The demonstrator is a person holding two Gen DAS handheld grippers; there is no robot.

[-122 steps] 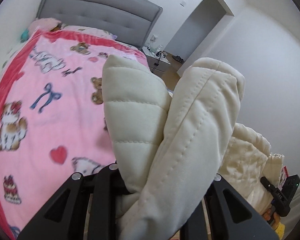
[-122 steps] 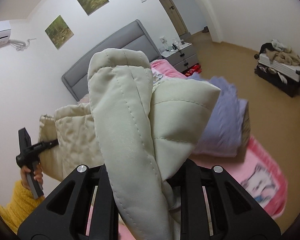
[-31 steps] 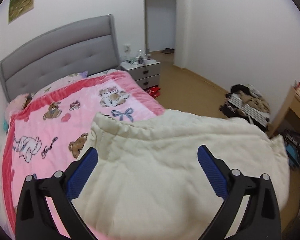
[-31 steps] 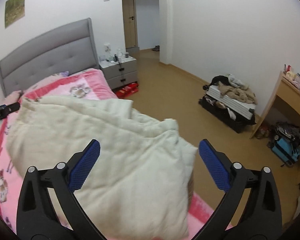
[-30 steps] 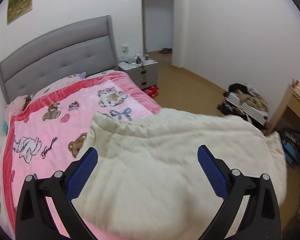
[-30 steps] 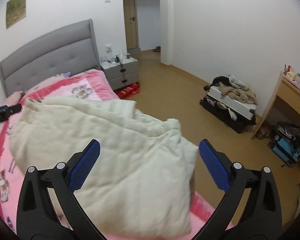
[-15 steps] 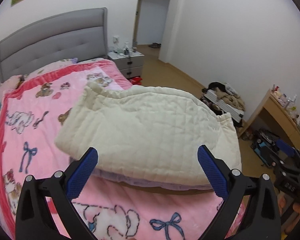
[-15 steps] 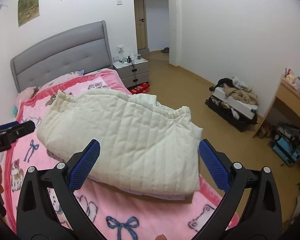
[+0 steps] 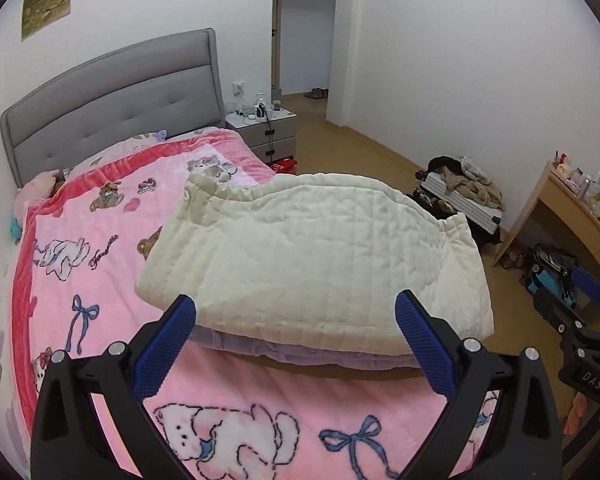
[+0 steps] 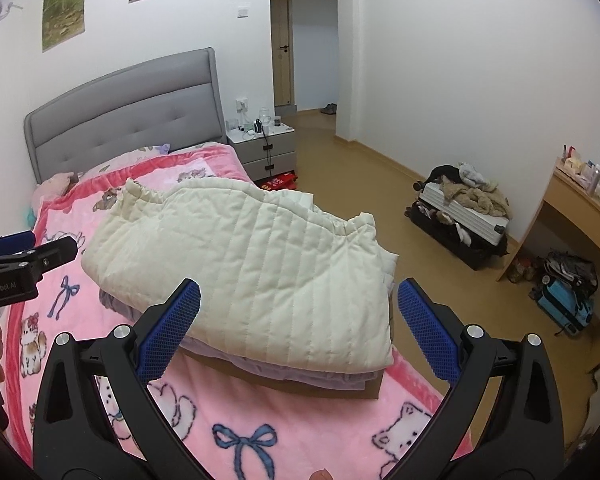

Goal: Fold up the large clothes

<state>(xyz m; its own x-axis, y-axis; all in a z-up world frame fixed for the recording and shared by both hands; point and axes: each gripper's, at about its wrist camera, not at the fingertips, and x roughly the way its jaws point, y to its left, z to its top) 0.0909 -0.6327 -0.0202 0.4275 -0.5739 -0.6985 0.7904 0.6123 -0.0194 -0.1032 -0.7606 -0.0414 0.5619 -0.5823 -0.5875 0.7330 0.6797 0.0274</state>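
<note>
A: While both tools hang above the bed (image 9: pixel 80 216) with nothing in them, where does the work stand?

B: The left gripper (image 9: pixel 296 344) has its jaws spread wide, and so has the right gripper (image 10: pixel 298 328). The cream quilt (image 10: pixel 252 268) lies folded near the foot of the bed, atop a lilac layer (image 9: pixel 300 354), itself apparently on something flat and brown.

A: So the fold looks made?

B: Roughly, I judge. The near edge sits fairly square, but the far edge is wavy and one far corner (image 9: pixel 198 190) stands up crumpled.

A: How should that be tidied?

B: Take the two far corners together, one tool each, pinch only the top layers, and draw them outward evenly until the edge runs straight. Pulling with one side alone would likely skew the stack.

A: Any hazard?

B: The quilt's right side (image 10: pixel 380 280) lies close to the mattress edge; a hard tug could slide it toward the floor.
</note>
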